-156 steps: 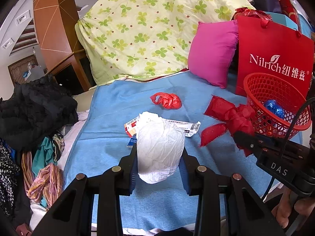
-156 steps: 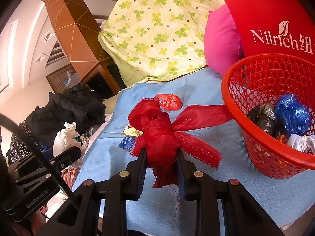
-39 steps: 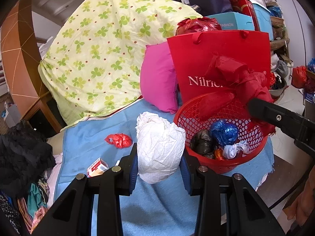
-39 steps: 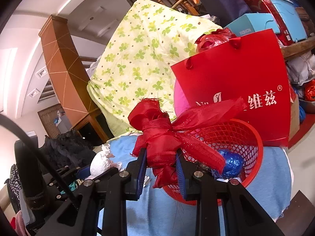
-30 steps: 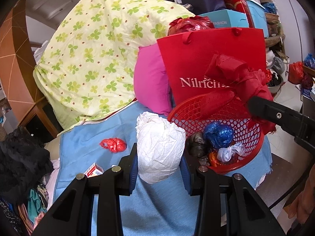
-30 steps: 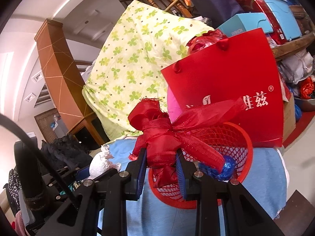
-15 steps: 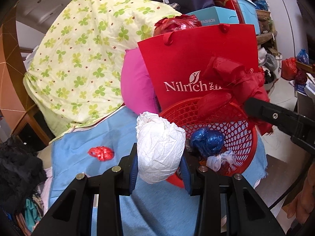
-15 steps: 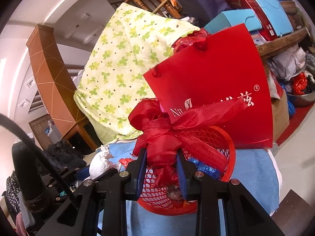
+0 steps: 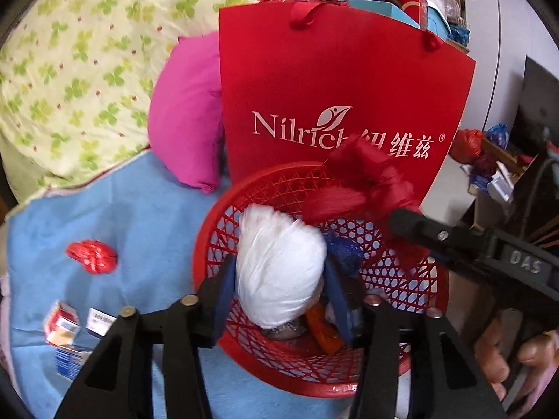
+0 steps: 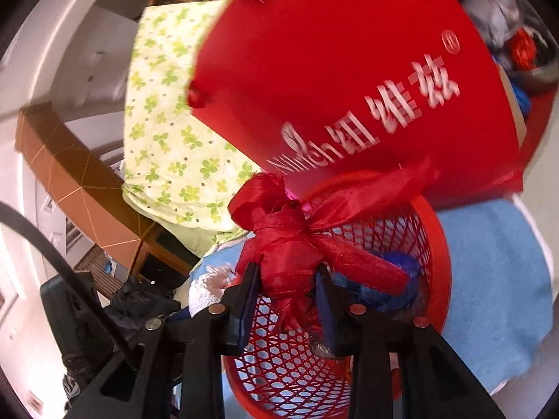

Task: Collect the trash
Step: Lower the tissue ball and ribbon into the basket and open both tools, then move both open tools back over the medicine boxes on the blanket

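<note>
My left gripper (image 9: 279, 279) is shut on a crumpled white plastic bag (image 9: 279, 265) and holds it over the red mesh basket (image 9: 216, 223). My right gripper (image 10: 286, 286) is shut on a red ribbon bow (image 10: 290, 244), held just above the same basket (image 10: 436, 244). The bow also shows in the left wrist view (image 9: 367, 178), with the right gripper's arm beside it. The basket holds a blue bag (image 9: 344, 251), something orange and other trash. A red crumpled wrapper (image 9: 92, 256) and small cartons (image 9: 63, 324) lie on the blue cloth.
A red Nilrich paper bag (image 9: 335, 97) stands right behind the basket. A pink pillow (image 9: 185, 111) and a green-flowered quilt (image 9: 70, 63) lie behind it. The blue cloth (image 9: 139, 230) covers the surface. Clutter fills the floor at the right.
Both grippers have moved over the basket with their loads still held. The view has tilted downward, so the basket now lies directly beneath the white bag and the bow.
</note>
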`<state>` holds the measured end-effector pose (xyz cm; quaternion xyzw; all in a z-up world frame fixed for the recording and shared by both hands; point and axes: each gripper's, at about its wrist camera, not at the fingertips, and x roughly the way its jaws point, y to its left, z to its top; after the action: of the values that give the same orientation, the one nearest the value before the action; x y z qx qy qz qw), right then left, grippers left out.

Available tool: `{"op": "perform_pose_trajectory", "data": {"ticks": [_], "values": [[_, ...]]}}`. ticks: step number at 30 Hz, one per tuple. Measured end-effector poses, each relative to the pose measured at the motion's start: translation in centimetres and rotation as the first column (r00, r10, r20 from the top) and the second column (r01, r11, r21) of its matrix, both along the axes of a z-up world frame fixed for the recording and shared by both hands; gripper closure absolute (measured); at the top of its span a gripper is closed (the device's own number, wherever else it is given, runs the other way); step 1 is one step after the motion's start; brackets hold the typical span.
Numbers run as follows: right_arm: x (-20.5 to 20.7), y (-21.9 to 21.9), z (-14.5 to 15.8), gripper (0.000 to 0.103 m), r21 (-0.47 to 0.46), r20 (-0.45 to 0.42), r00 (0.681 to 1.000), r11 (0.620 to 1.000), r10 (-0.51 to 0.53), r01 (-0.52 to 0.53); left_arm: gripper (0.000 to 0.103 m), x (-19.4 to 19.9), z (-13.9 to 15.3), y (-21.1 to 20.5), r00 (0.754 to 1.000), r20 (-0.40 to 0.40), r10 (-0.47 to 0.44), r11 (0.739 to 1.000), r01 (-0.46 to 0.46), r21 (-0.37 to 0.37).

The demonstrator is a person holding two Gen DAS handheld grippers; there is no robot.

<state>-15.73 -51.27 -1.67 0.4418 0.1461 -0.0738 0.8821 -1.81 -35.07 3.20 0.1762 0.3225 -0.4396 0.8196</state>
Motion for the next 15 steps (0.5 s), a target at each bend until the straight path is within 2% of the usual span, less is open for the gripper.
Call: {"op": "perform_pose_trajectory", "data": {"ticks": [2,6,15], "values": [[0.3,0.1,-0.2,0.064,0.005,0.000,1.000,1.000,0.001,-0.001,0.039,0.2,-0.2,0.2,1.000,-0.019,-0.005,1.000,0.005,-0.011],[-0.2,0.8,0.4,0.050,-0.037,0.013,1.000,0.999,-0.009,0.010,0.038,0.1,-0.5,1.1,0.999,-0.035,0.010,1.000,-0.010,-0.015],[-2.3,3.4,3.0,0.049,-0.125,0.018,1.000,0.992,-0.002,0.004,0.038,-2.2,-1.4,6.3,0.997,0.023,0.072,0.997,-0.073,0.033]]}}
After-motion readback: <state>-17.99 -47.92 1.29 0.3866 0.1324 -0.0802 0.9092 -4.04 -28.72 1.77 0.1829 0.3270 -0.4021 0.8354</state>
